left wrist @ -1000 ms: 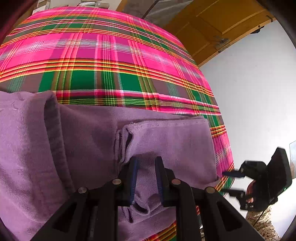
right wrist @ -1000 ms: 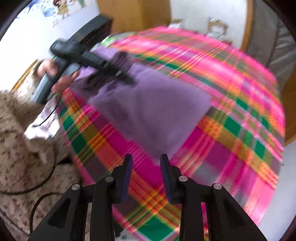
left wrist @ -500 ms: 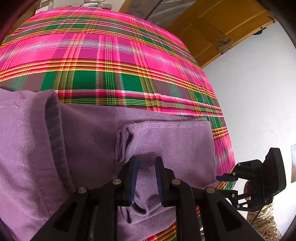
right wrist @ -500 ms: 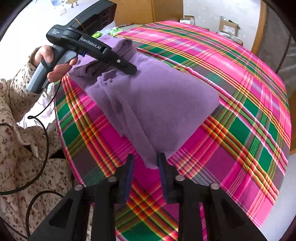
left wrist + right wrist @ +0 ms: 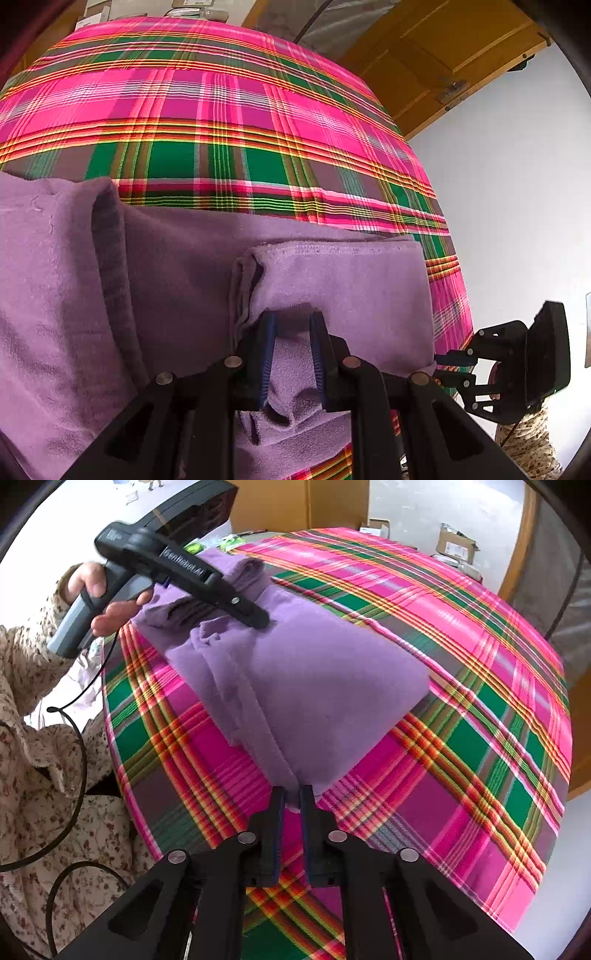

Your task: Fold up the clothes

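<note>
Most of the room in both views is taken by a table under a plaid cloth (image 5: 461,686) in pink, green and orange bands. On its near left part lies the purple fleece garment (image 5: 314,690), folded already into a thick bundle, with a stitched hem and a rolled edge that show well in the left wrist view (image 5: 332,288). At the left side stands a person in a floral sleeve (image 5: 33,686), and the person's hand (image 5: 107,605) grips the handle of the left gripper (image 5: 260,620), from which a black cable hangs down. This left gripper (image 5: 291,347) points down into the far end of the bundle, and its narrow jaws hold a raised pleat of the purple fleece between the blue pads. The right gripper (image 5: 291,801) is at the near corner of the garment, close to the table edge; its jaws have just been closing, and the tip of the fleece corner is now pinched between them. Some cardboard boxes (image 5: 454,544) stand beyond the far edge of the table.
</note>
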A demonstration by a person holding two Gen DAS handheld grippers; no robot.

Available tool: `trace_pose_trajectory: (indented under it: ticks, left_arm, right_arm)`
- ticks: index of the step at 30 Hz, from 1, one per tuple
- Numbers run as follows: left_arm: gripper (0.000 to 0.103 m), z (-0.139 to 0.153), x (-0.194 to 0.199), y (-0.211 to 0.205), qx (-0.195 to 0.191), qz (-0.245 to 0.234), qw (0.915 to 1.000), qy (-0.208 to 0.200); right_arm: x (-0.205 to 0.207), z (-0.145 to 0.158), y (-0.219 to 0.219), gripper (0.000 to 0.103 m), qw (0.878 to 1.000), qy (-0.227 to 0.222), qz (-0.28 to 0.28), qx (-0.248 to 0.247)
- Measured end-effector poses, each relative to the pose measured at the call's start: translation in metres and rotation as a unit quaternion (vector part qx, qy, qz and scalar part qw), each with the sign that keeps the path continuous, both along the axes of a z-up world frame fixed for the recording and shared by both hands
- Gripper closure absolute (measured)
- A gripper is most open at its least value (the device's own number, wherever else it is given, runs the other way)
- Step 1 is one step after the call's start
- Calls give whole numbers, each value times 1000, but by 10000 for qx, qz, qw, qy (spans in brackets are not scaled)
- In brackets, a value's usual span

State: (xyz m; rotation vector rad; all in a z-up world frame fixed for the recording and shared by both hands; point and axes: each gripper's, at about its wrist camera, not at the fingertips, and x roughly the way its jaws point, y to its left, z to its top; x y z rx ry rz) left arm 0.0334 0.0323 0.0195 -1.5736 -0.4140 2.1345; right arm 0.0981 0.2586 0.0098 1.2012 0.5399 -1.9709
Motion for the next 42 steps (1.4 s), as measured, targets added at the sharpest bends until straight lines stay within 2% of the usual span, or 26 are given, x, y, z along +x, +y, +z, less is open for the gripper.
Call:
trace_pose_trajectory:
  ticks: [5,11,13,18,22,23,28,36,38,42]
  left_arm:
    - [83,0,1,0,10,23,10000,-2]
    - [83,0,1,-2,56,48,10000,1]
    - [83,-1,1,-2,60,52,10000,9]
    - [83,-1,2,-2,49,40,10000,51]
    - [83,0,2,-2,60,45,10000,48]
    - [83,-1,2,-2,67,47,10000,45]
    - [83,-1,2,-2,80,47,10000,37]
    - [83,-1,2,-2,93,55,9999,38]
    - [83,-1,2,-2,85,59,9999,41]
    - [83,-1,2,-1,78,66,9999,56]
  right_arm:
    - [13,2,-4,100,9994,266,-27,198]
    - [32,33,10,103,9985,362,-96,-408]
    - [31,31,15,103,9986,360,-180,-349]
    - [10,12,27,96,9975,293,-582,-288]
    - [3,6,20,81,9985,102,-277,-469]
    - [2,5,17,80,9986,81,-208,-480]
    - [1,-2,0,77,9995,130,60,-268]
    - [5,-4,-3,77,9994,79,311,-137]
    - [7,-4,-1,79,9992,-20,358,-154]
    - [7,-3,3,80,9994,72,252,-211]
